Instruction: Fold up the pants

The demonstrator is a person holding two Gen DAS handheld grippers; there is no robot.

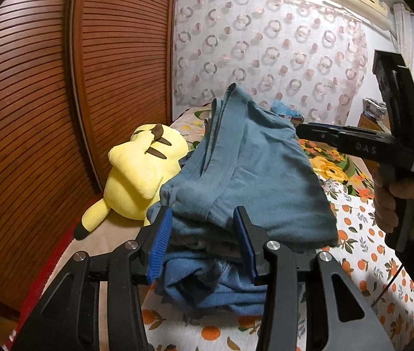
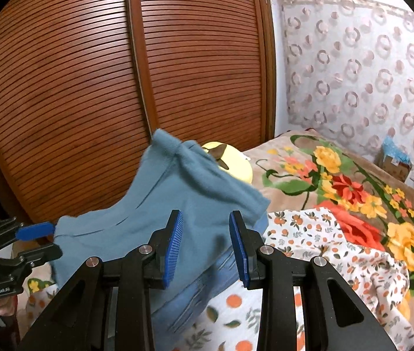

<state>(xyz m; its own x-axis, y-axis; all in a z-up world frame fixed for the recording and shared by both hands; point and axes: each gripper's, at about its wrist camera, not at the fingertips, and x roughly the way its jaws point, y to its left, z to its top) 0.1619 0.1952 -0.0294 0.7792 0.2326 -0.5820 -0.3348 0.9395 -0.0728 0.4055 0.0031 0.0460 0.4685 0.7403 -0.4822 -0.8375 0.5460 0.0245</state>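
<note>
The teal pants [image 1: 265,175] are a thick folded bundle held up off the bed, with one corner flung high. My left gripper [image 1: 202,242] is shut on the near edge, cloth filling the gap between its blue pads. In the right wrist view the same pants [image 2: 154,219] fill the gap of my right gripper [image 2: 207,242], which is shut on them. The left gripper [image 2: 43,239] pinches the pants' left edge there. The right gripper [image 1: 300,131], held by a hand [image 1: 391,204], reaches the bundle from the right. A darker blue garment [image 1: 207,289] lies underneath.
A yellow plush toy [image 1: 139,169] lies on the bed to the left, against the slatted wooden wardrobe [image 1: 46,102]. An orange-print sheet [image 2: 324,248] and a floral blanket [image 2: 353,181] cover the bed. A small box [image 2: 394,161] stands by the curtain.
</note>
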